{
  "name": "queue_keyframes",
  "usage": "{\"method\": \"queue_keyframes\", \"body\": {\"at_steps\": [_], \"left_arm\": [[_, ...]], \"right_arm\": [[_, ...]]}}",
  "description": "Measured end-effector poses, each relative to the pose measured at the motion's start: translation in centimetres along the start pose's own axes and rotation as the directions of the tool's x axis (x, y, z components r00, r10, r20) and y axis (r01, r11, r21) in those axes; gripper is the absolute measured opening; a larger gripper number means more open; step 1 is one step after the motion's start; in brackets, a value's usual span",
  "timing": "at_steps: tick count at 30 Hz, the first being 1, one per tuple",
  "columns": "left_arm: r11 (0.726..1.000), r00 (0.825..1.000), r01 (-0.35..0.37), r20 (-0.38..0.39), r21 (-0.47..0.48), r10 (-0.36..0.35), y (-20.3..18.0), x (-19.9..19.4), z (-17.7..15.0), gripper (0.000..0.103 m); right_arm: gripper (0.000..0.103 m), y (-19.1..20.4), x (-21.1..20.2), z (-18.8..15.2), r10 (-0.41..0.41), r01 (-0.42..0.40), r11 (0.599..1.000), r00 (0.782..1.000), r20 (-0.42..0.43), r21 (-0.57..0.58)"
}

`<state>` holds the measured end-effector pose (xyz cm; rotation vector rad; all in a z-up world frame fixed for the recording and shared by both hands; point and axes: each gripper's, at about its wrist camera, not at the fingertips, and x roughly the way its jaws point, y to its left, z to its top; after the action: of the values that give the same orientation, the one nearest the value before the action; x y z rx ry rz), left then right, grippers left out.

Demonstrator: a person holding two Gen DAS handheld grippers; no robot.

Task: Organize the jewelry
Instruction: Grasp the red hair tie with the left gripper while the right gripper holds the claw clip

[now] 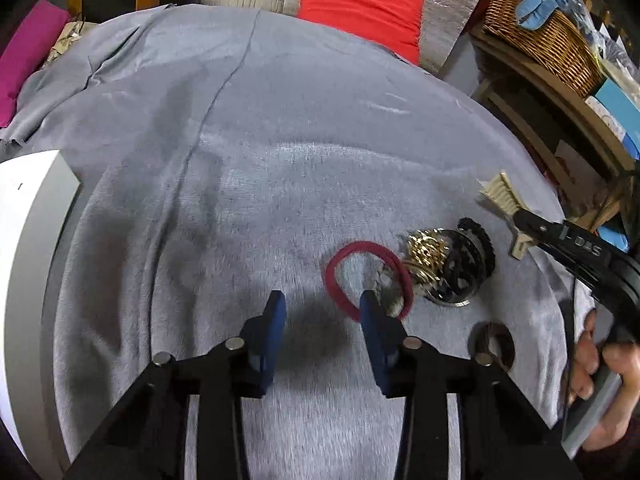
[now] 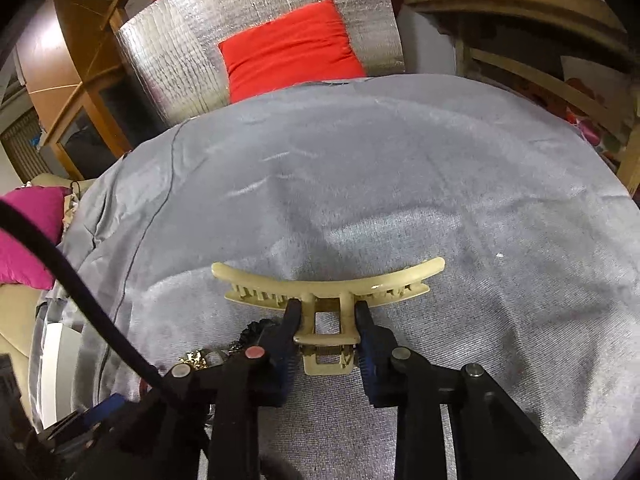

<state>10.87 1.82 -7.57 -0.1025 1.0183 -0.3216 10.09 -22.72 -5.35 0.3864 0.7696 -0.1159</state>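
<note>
My right gripper [image 2: 325,307] clamps the beige claw clip [image 2: 328,286]; my left gripper [image 1: 322,304] hangs part-open, empty, at the red hair tie [image 1: 368,276]. Sorting step. Next, I judge: carry clip to its place.

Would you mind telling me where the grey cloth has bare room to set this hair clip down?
The grey cloth lies bare across its middle and far side, from the white box on the left to the red cushion. It is crowded at the right, where the red hair tie, gold jewelry and black hair tie cluster beside the hair clip.

Matt grey cloth [image 2: 400,200], glossy beige plastic hair claw [image 2: 328,280], woven wicker basket [image 1: 540,40]
</note>
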Motion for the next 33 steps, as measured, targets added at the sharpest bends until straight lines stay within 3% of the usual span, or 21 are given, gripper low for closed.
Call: {"method": "queue_keyframes", "body": {"at_steps": [7,17,29,33], "left_arm": [[0.999,1.0,-0.007,0.012,0.042,0.007,-0.8,0.8,0.7,0.034],[0.994,0.999,-0.051,0.004,0.092,0.051,-1.5,1.8,1.1,0.009],[0.995,0.996,-0.064,0.072,0.077,0.059,-0.8,-0.7,0.8,0.006],[0.994,0.998,-0.047,0.042,0.101,0.043,-1.1,-0.4,0.6,0.006]], "right_arm": [[0.028,-0.2,-0.2,0.2,0.007,-0.007,1.0,1.0,0.001,0.017],[0.028,-0.3,-0.4,0.3,0.018,-0.018,0.999,1.0,0.003,0.037],[0.028,0.0,-2.0,0.5,0.034,-0.035,0.999,0.998,0.052,0.027],[0.028,0.4,-2.6,0.4,0.039,-0.04,0.999,0.997,0.065,0.019]]}}
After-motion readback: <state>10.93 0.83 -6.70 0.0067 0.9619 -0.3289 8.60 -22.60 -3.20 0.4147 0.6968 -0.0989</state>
